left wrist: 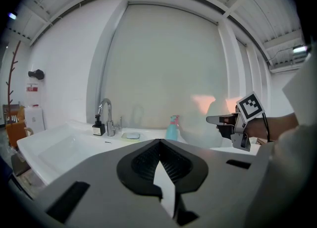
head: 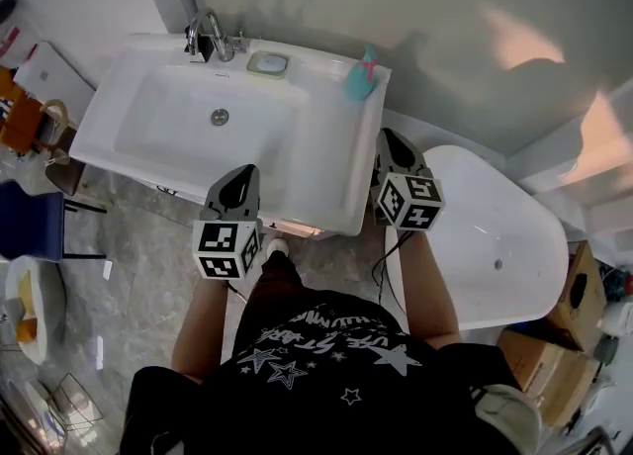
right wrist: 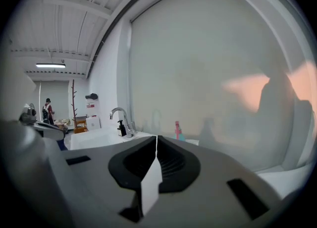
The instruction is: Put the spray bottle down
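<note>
The teal spray bottle (head: 361, 75) with a pink trigger top stands upright on the back right corner of the white sink counter (head: 326, 186), held by nothing. It also shows in the left gripper view as the spray bottle (left wrist: 172, 128) and far off in the right gripper view as the spray bottle (right wrist: 177, 130). My left gripper (head: 241, 176) hovers over the counter's front edge, its jaws shut and empty (left wrist: 158, 142). My right gripper (head: 390, 138) hangs at the counter's right edge, well short of the bottle, its jaws also shut on nothing (right wrist: 156, 139).
A chrome faucet (head: 210, 36) and a soap dish (head: 268, 63) sit at the back of the basin. A white bathtub (head: 495, 235) lies to the right, cardboard boxes (head: 564, 334) beyond it. A blue chair (head: 25, 221) stands on the left floor.
</note>
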{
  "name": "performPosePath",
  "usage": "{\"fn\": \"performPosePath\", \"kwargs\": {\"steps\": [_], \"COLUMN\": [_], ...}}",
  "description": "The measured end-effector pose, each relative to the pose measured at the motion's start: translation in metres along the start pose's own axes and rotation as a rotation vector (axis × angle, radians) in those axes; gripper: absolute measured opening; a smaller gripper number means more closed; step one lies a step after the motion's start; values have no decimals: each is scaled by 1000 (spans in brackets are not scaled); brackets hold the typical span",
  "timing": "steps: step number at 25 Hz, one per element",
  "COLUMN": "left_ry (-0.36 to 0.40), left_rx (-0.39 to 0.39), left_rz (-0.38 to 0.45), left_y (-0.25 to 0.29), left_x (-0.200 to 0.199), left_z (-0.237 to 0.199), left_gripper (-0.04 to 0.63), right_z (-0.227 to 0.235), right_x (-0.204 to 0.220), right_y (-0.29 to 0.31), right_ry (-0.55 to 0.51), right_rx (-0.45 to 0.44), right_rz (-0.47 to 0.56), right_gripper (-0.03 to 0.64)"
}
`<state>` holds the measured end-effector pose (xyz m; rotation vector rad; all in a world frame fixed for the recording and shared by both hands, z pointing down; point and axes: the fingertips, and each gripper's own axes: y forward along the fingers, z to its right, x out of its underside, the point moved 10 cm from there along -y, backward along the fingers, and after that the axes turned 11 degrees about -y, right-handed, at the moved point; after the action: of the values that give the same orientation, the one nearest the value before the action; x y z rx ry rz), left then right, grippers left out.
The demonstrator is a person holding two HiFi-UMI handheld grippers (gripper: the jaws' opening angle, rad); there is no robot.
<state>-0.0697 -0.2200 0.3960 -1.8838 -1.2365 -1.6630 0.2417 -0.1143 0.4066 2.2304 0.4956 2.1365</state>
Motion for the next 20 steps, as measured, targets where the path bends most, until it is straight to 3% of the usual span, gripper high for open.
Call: {"fn": "performPosePath", "kwargs": {"steps": [9, 20], "left_ry": [-6, -28], "left_rx": [-70, -180], "left_rz": [14, 11], "left_y": [-66, -160], "left_x": [43, 97], "left_z": [58, 127], "left_gripper": [15, 15], "right_z": [6, -11], "right_x": [25, 55], "right_y": [-70, -149], "right_ry": [-40, -80], "right_rx": [-52, -225], "right_rz": [-11, -32], "right_gripper": [12, 12]}}
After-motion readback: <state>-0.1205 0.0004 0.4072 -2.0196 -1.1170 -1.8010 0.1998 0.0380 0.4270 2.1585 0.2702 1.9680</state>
